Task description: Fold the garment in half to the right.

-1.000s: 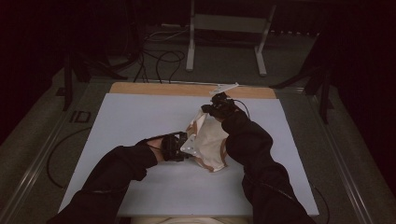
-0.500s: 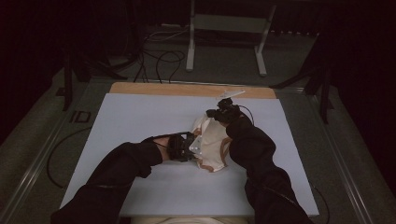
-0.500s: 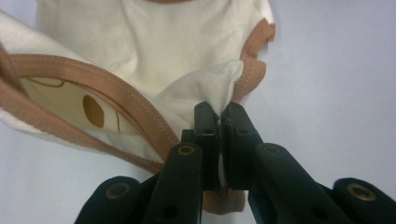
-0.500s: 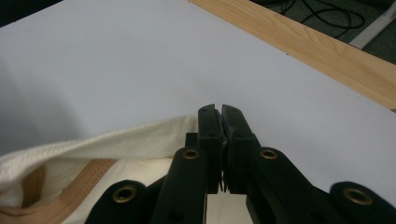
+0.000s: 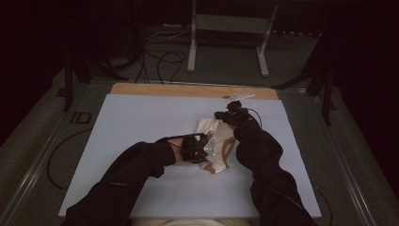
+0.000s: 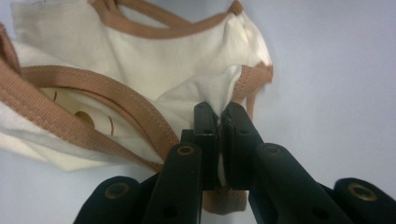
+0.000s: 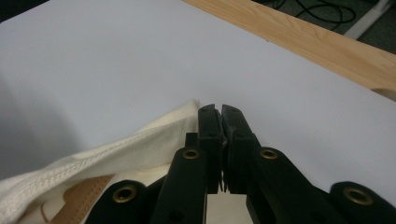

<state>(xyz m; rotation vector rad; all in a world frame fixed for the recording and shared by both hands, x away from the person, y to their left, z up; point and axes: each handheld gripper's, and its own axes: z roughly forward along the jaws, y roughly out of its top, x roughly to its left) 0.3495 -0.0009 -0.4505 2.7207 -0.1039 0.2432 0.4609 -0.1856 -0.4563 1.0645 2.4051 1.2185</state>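
On the pale blue table sheet, right of centre, lies a crumpled cream cloth garment with brown trim. Left gripper pinches a fold of it. Right gripper is closed at its hem; the fabric between its jaws is hard to make out.

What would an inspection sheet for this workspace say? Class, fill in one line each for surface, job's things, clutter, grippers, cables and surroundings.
Surface: pale sheet over a wooden table.
Job's things: cream garment with brown trim, crumpled mid-sheet.
Clutter: small object at the far edge, too small to identify.
Grippers: left gripper shut on the garment near its trim; right gripper shut on the garment's cream hem.
Cables: black cables on the floor beyond the table.
Surroundings: metal stand, dark room.
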